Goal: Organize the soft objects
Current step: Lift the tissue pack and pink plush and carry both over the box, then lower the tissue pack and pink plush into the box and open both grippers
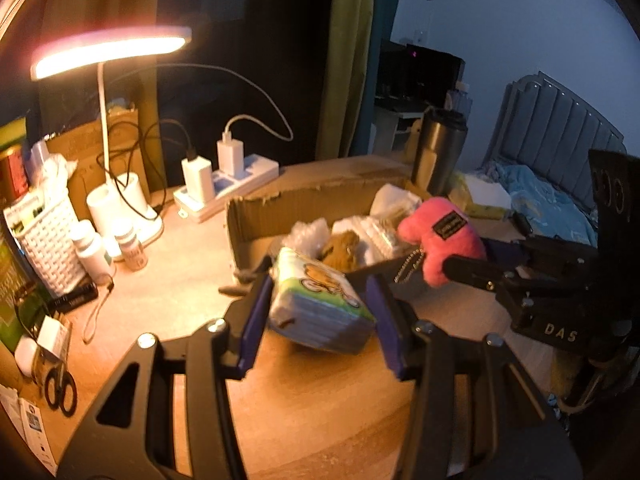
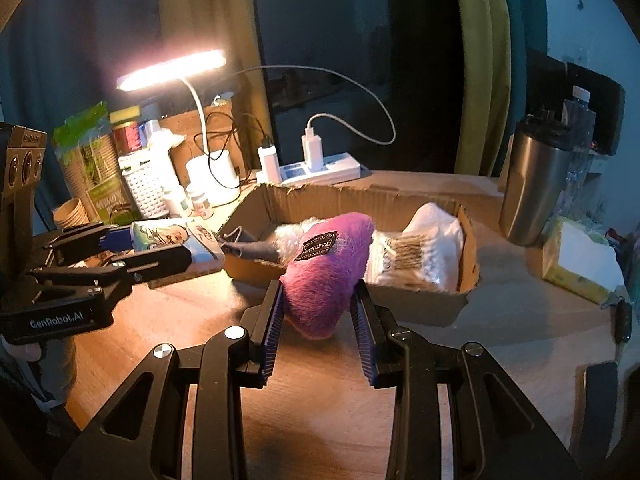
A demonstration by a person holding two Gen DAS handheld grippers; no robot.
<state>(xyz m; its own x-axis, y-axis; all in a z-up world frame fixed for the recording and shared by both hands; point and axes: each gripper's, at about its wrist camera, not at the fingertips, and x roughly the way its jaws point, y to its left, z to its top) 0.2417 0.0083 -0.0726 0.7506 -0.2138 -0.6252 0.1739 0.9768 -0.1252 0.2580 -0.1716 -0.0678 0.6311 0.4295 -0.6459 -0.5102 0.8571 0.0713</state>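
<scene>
My left gripper [image 1: 320, 308] is shut on a tissue pack [image 1: 320, 308] with a cartoon print and holds it above the desk, just in front of the cardboard box [image 1: 256, 216]. My right gripper [image 2: 318, 308] is shut on a pink plush toy [image 2: 326, 276] with a black label, held over the box's near edge [image 2: 420, 304]. The toy also shows in the left wrist view [image 1: 436, 240], and the tissue pack in the right wrist view [image 2: 172, 240]. The box holds white soft packs [image 2: 424, 248], a brown plush [image 1: 342, 248] and a grey cloth [image 2: 252, 250].
A lit desk lamp [image 1: 108, 52], power strip [image 1: 228, 184] with chargers, white basket [image 1: 48, 240], small bottles [image 1: 130, 244] and scissors [image 1: 60, 392] crowd the left. A steel tumbler [image 2: 532, 184] and a yellow tissue box [image 2: 580, 268] stand right of the box.
</scene>
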